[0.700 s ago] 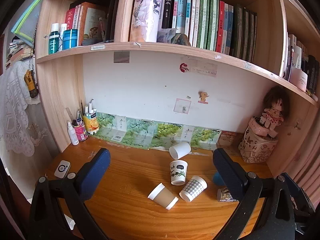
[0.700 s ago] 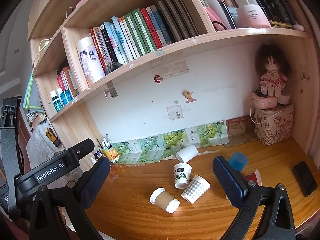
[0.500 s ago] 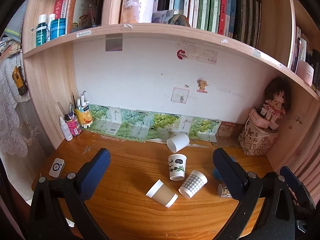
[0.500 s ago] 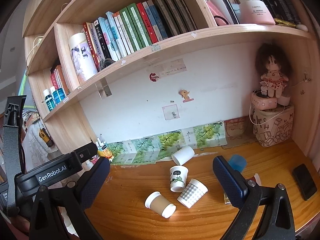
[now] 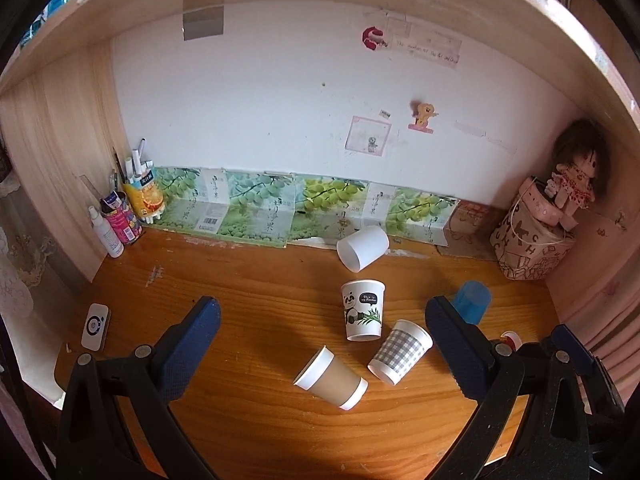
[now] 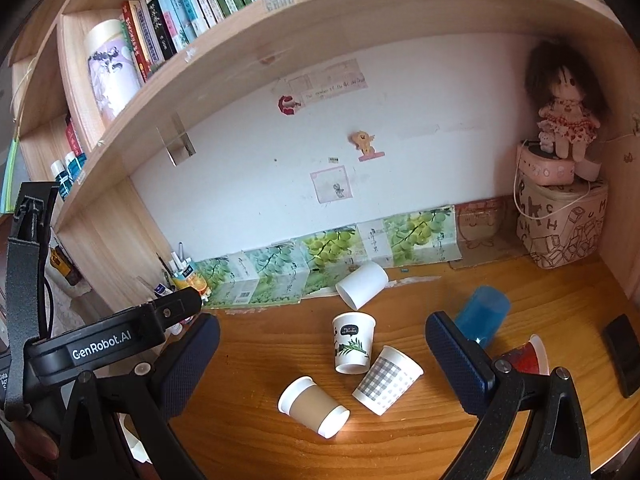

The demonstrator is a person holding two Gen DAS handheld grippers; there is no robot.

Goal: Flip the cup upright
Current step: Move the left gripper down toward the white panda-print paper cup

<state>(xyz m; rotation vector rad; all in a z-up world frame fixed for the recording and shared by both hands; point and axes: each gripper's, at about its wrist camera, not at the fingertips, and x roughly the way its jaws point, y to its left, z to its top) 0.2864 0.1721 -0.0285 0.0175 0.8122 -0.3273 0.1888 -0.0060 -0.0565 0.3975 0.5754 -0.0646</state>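
Observation:
Several paper cups lie on the wooden desk (image 5: 248, 292). A panda-print cup (image 5: 363, 314) (image 6: 352, 342) stands upright. A brown cup (image 5: 331, 378) (image 6: 313, 406), a grey checked cup (image 5: 400, 351) (image 6: 387, 379), a plain white cup (image 5: 363, 248) (image 6: 362, 284) and a blue plastic cup (image 5: 472, 301) (image 6: 482, 315) lie on their sides. A red cup (image 6: 526, 359) lies at the right. My left gripper (image 5: 322, 344) is open and empty above the desk, short of the cups. My right gripper (image 6: 322, 356) is open and empty too.
A pen holder (image 5: 144, 197) and small bottles (image 5: 120, 226) stand at the back left. A printed box with a doll (image 5: 534, 240) fills the back right corner. A white remote (image 5: 95, 326) lies left. A black phone (image 6: 624, 354) lies right. The shelf (image 6: 320, 20) overhangs.
Both grippers have moved forward and lower under the shelf, toward the cups, which now look larger. The cups have not moved.

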